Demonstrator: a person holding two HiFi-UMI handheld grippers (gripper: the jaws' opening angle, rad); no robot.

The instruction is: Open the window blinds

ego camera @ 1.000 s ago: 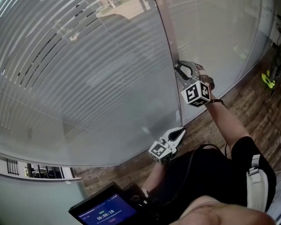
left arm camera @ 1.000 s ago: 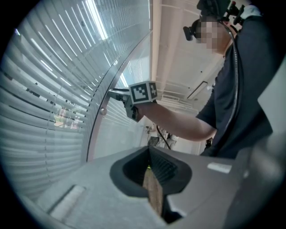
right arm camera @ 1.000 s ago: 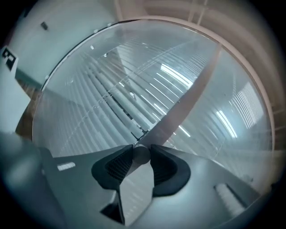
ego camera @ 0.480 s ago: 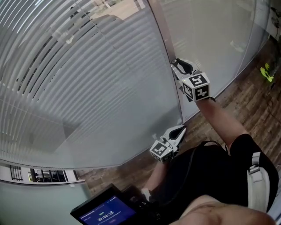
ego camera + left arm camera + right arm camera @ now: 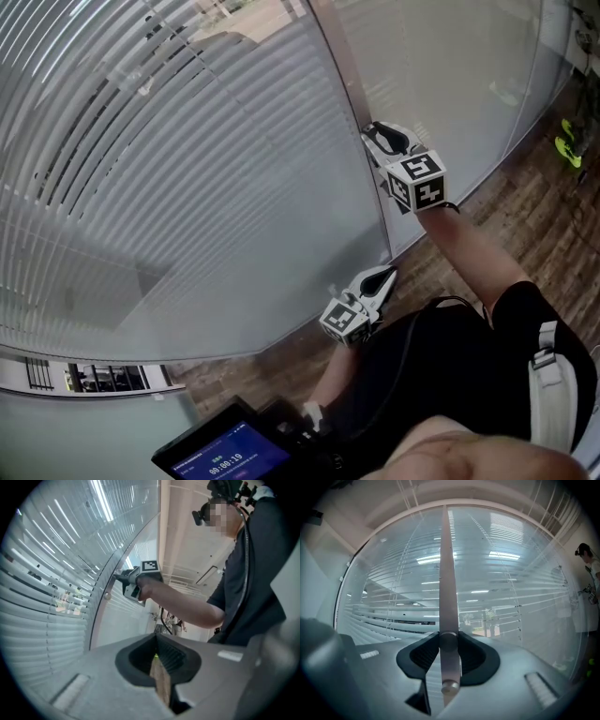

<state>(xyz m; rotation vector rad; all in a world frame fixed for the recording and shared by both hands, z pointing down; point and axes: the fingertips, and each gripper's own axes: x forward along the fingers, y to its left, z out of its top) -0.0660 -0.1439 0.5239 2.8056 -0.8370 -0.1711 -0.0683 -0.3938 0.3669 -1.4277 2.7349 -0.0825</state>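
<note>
Glass panes fill the room's far side, above a wood-pattern floor (image 5: 525, 220). At their joint, the right gripper (image 5: 382, 141) points level at the glass. Its jaws are partly closed and clamped on a small round metal knob (image 5: 449, 642), whose pin sticks out below the pads. The knob sits on a vertical metal strip (image 5: 444, 569) dividing the two panes. Behind the glass hang the window blinds (image 5: 187, 178), their slats lying nearly flat, with dark gaps and some outdoor view at the upper left. The left gripper (image 5: 382, 278) hangs lower, near the person's torso, its jaws together with nothing between them. A small lit screen (image 5: 225, 457) sits at the bottom edge.
</note>
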